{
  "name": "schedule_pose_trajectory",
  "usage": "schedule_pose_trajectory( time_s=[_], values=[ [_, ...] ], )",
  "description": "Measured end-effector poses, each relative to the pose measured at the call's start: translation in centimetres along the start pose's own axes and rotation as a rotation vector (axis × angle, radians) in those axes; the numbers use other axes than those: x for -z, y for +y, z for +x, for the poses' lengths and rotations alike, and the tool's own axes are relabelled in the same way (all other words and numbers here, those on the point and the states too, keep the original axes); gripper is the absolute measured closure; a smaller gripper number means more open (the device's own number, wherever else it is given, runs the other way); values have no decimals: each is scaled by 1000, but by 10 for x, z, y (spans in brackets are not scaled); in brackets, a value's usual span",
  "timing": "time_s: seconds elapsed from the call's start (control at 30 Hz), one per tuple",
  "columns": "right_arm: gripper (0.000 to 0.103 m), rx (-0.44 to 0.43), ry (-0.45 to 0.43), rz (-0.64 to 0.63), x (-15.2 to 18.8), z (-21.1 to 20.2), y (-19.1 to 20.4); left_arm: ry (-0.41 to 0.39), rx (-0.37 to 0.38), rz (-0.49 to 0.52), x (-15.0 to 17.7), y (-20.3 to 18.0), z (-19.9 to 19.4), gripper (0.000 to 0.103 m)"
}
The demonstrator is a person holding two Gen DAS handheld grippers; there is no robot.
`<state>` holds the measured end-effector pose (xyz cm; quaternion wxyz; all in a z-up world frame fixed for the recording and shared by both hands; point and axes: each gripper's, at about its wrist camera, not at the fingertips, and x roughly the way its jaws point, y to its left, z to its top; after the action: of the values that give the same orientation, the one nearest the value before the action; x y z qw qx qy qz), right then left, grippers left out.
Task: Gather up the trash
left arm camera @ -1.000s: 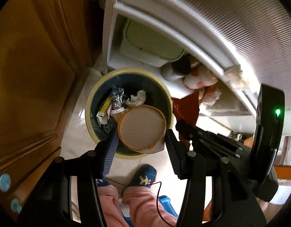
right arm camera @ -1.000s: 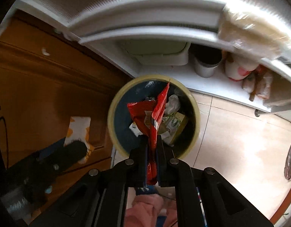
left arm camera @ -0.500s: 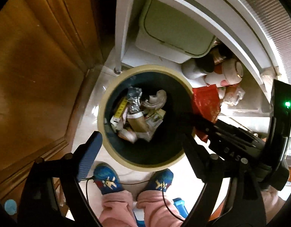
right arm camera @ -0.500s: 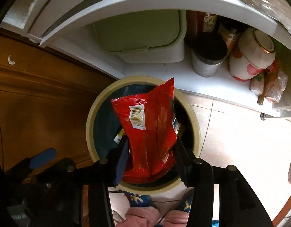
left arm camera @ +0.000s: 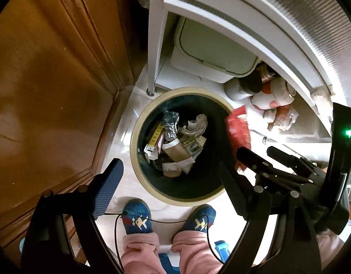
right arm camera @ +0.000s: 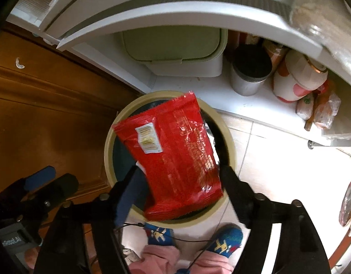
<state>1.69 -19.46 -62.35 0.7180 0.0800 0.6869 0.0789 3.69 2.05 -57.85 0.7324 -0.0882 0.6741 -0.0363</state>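
A round bin with a cream rim (left arm camera: 134, 137) and dark inside stands on the floor, holding a paper cup (left arm camera: 176, 151), wrappers and other rubbish. My left gripper (left arm camera: 168, 169) hangs above the bin's near side, wide open, nothing between its fingers. In the right wrist view a red snack bag (right arm camera: 175, 155) hangs broadside over the bin rim (right arm camera: 109, 150), between the fingers of my right gripper (right arm camera: 178, 171). Its jaws are opening and the pads no longer pinch the bag. The left wrist view shows that red bag (left arm camera: 238, 130) at the bin's right edge.
A white shelf rack (right arm camera: 221, 98) behind the bin carries a green-lidded box (right arm camera: 173, 43), a steel canister (right arm camera: 248, 75), a flowered jar (right arm camera: 298, 80) and wrapped packets. A wooden cabinet (left arm camera: 49, 80) runs along the left. A person's feet in blue socks (left arm camera: 138, 219) stand against the bin's near side.
The left gripper opened and the paper cup it held dropped into the bin. The right gripper went from pinching the red bag to spread jaws, and the bag swung flat over the bin.
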Motion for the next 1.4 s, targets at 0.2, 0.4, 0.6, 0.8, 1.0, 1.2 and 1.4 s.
schedule_pose_trajectory(
  time_s=[0.2,0.4,0.6,0.8,1.0,1.2,1.4],
  values=[
    [19,5,-13,-2,1,-8,6,-20,-1,11,-1,-2,-10,20],
    [19,-1,-30,21,9,-11,12,-34,-3,9,2,0,-19,20],
    [19,14,-53,10,22,-37,18,-48,-6,26,8,-5,-41,20],
    [19,21,-74,35,32,-84,16,-62,-10,38,14,-11,-82,20],
    [20,28,-106,57,40,-146,14,-74,-14,49,19,-17,-135,20],
    [20,27,-158,61,41,-213,23,-107,-10,80,22,-29,-192,20],
    [20,28,-202,47,41,-277,40,-142,-27,120,21,-44,-255,20]
  ],
)
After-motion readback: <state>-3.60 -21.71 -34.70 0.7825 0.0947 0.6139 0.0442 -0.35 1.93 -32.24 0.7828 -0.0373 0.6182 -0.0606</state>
